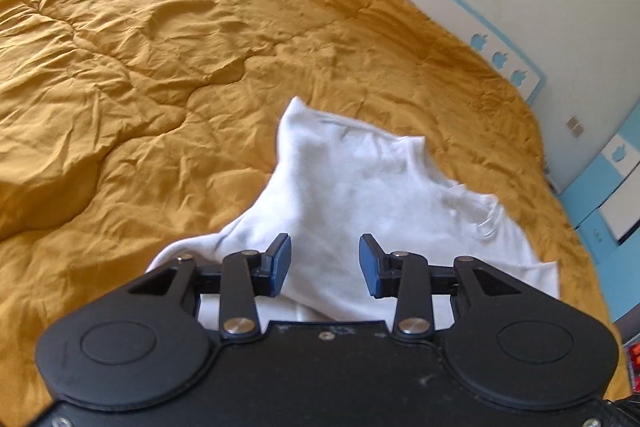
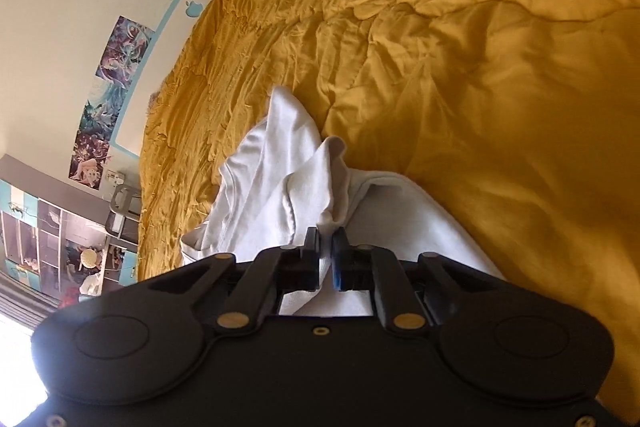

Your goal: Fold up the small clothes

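White cotton garment (image 1: 352, 187), soft and crumpled, lies bunched on a wrinkled mustard quilted bedspread (image 1: 140, 75). Left claw (image 1: 325, 265) is parted, blue pads clear of the cloth beneath. Right claw (image 2: 326, 254) is pinched tight on a raised fold of the garment (image 2: 304, 163).

Left gripper (image 1: 325, 265) angled downward, blue-padded jaws parted, pressing on nothing. Right gripper (image 2: 326, 255) rolled sideways, jaws pinched tight on a fold of white cloth (image 2: 280, 167).
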The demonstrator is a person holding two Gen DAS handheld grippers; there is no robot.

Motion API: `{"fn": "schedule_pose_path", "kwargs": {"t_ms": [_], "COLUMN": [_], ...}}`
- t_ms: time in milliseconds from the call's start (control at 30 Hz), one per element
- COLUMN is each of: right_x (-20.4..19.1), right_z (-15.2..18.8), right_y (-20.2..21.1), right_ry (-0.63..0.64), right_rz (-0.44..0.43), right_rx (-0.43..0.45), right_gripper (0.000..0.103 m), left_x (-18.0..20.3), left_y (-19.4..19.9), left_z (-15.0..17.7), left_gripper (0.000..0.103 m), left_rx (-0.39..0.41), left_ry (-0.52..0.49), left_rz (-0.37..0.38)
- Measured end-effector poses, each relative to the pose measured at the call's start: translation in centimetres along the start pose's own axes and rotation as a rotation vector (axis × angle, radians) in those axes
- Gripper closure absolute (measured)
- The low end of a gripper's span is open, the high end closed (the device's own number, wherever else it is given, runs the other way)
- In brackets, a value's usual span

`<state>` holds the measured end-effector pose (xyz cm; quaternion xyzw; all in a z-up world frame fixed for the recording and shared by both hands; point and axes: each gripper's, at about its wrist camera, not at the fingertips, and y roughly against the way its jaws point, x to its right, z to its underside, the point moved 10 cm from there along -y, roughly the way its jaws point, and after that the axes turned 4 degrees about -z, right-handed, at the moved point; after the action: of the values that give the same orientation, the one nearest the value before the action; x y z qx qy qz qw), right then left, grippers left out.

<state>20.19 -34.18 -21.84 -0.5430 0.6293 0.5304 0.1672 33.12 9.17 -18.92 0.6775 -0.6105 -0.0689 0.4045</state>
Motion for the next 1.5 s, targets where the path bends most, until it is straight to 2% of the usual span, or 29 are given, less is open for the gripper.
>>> {"fn": "schedule_pose_path", "kwargs": {"t_ms": [67, 100, 133, 200, 300, 367, 400, 433, 533, 667, 767, 867, 933, 967, 1100, 1167, 1233, 1367, 1433, 1500], "right_x": [1.0, 1.2, 0.9, -0.3, -3.6, -5.6, -6.2, -6.5, -5.8, -3.3, -2.2, -2.9, -4.0, -4.5, -6.6, -7.3, -7.1, -3.9, -1.5, 0.7], "right_z": [0.6, 0.6, 0.4, -0.2, -1.3, -1.6, -1.7, -1.7, -1.7, -2.0, -2.2, -2.2, -1.8, -1.5, 0.4, 1.9, 3.2, 4.1, 3.9, 3.7], "right_y": [-0.8, -0.6, -0.1, 1.1, 1.7, 0.2, -1.0, -2.1, -5.3, -7.0, -6.9, -5.1, -2.9, -1.7, 3.8, 6.8, 9.7, 13.8, 15.4, 16.5], "right_ry": [0.010, 0.005, 0.004, 0.055, 0.190, 0.286, 0.308, 0.323, 0.334, 0.329, 0.276, 0.256, 0.254, 0.264, 0.397, 0.481, 0.542, 0.553, 0.514, 0.488], "right_rz": [0.045, 0.053, 0.050, 0.045, 0.016, -0.013, -0.022, -0.026, 0.019, 0.103, 0.080, 0.031, -0.068, -0.111, -0.251, -0.341, -0.418, -0.457, -0.452, -0.435], "right_rx": [-0.081, -0.078, -0.060, -0.005, 0.083, 0.091, 0.083, 0.066, 0.019, 0.008, 0.001, -0.016, -0.047, -0.061, -0.115, -0.164, -0.195, -0.197, -0.188, -0.183], "right_gripper": [0.095, 0.095, 0.092, 0.092, 0.091, 0.083, 0.074, 0.072, 0.072, 0.073, 0.079, 0.073, 0.060, 0.058, 0.056, 0.046, 0.044, 0.044, 0.044, 0.044], "left_x": [-1.0, -1.3, -1.3, -1.1, 0.7, 1.7, 1.9, 1.8, 0.0, -2.4, -3.2, -2.8, -2.4, -2.2, -3.0, -3.8, -4.8, -8.0, -9.9, -12.4], "left_y": [-0.7, -0.6, -0.3, 0.8, 1.9, 1.5, 0.9, 0.0, -2.2, -3.2, -3.0, -0.9, 1.4, 3.3, 9.6, 13.0, 15.8, 20.0, 21.0, 21.5], "left_z": [0.6, 0.6, 0.4, -0.3, -1.8, -2.3, -2.3, -2.2, -1.7, -1.0, -1.1, -1.9, -2.2, -2.1, -0.9, 0.5, 2.2, 5.3, 6.7, 7.8], "left_gripper": [0.065, 0.065, 0.065, 0.066, 0.064, 0.060, 0.060, 0.060, 0.060, 0.059, 0.059, 0.060, 0.059, 0.058, 0.056, 0.053, 0.052, 0.051, 0.051, 0.051], "left_rx": [-0.034, -0.029, -0.021, 0.017, 0.070, 0.071, 0.059, 0.043, 0.003, -0.016, -0.032, -0.021, -0.008, -0.001, -0.013, -0.052, -0.104, -0.125, -0.161, -0.204], "left_ry": [0.030, 0.034, 0.032, 0.031, 0.023, 0.002, 0.003, 0.007, 0.018, 0.019, 0.053, 0.053, 0.025, -0.008, -0.136, -0.204, -0.253, -0.328, -0.292, -0.201], "left_rz": [0.002, 0.004, 0.000, 0.011, 0.090, 0.111, 0.105, 0.082, -0.019, -0.084, -0.048, -0.001, 0.048, 0.068, 0.103, 0.163, 0.221, 0.278, 0.288, 0.320]}}
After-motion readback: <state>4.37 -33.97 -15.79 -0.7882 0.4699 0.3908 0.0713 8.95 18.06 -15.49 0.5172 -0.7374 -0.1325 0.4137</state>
